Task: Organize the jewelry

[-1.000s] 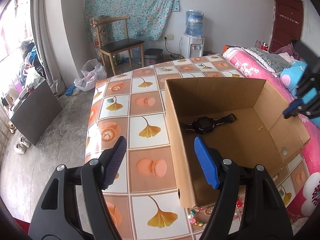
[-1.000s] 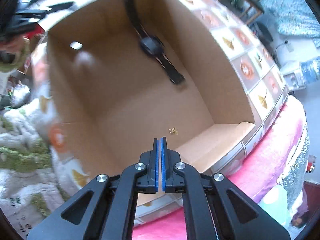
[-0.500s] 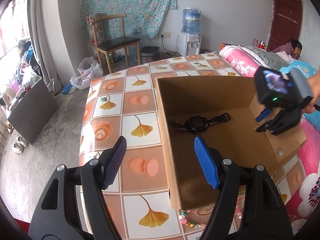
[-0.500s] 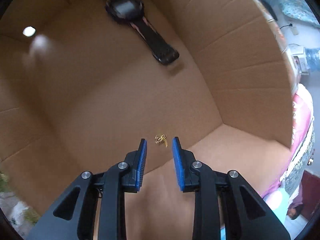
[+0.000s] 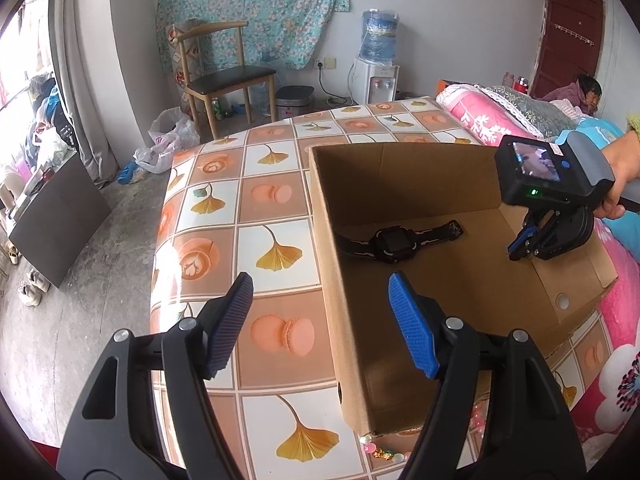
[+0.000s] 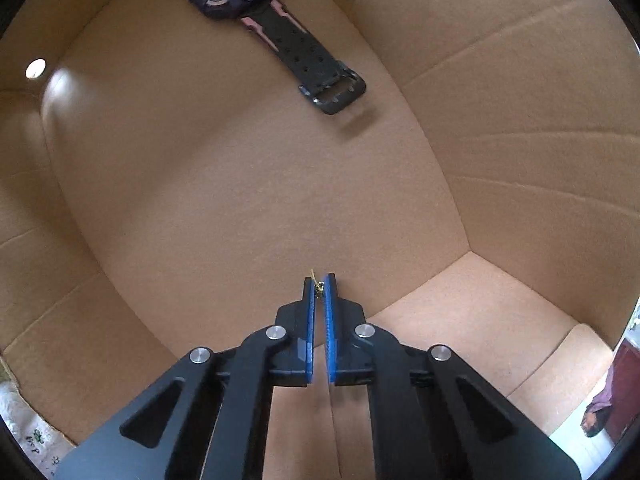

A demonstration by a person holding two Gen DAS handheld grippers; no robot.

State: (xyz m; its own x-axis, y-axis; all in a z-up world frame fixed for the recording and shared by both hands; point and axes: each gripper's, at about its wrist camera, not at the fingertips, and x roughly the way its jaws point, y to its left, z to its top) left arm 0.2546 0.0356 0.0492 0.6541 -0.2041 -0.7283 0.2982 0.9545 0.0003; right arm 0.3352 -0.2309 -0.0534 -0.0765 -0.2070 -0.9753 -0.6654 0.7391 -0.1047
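Note:
An open cardboard box (image 5: 400, 184) stands on the tiled table (image 5: 276, 200), with a black watch (image 5: 394, 240) lying on its floor. My right gripper (image 6: 319, 280) points down into the box (image 6: 240, 180) near its right-hand corner. Its jaws are closing tight on a tiny gold earring (image 6: 319, 287), pinched between the blue pads just above the cardboard. The watch (image 6: 304, 52) lies further in, apart from it. From the left wrist the right gripper (image 5: 516, 250) shows inside the box, held by a hand. My left gripper (image 5: 320, 284) hovers open and empty over the box's near left wall.
Colourful beads (image 5: 380, 452) lie on the table beside the box's near corner. A pink bed (image 5: 480, 116) runs along the table's right side, with a person lying at its far end. A wooden chair (image 5: 224, 80) and a water dispenser (image 5: 378, 72) stand by the back wall.
My right gripper dropped into the box, opened around the gold earring, then closed on it. The left gripper stayed open and nearly still.

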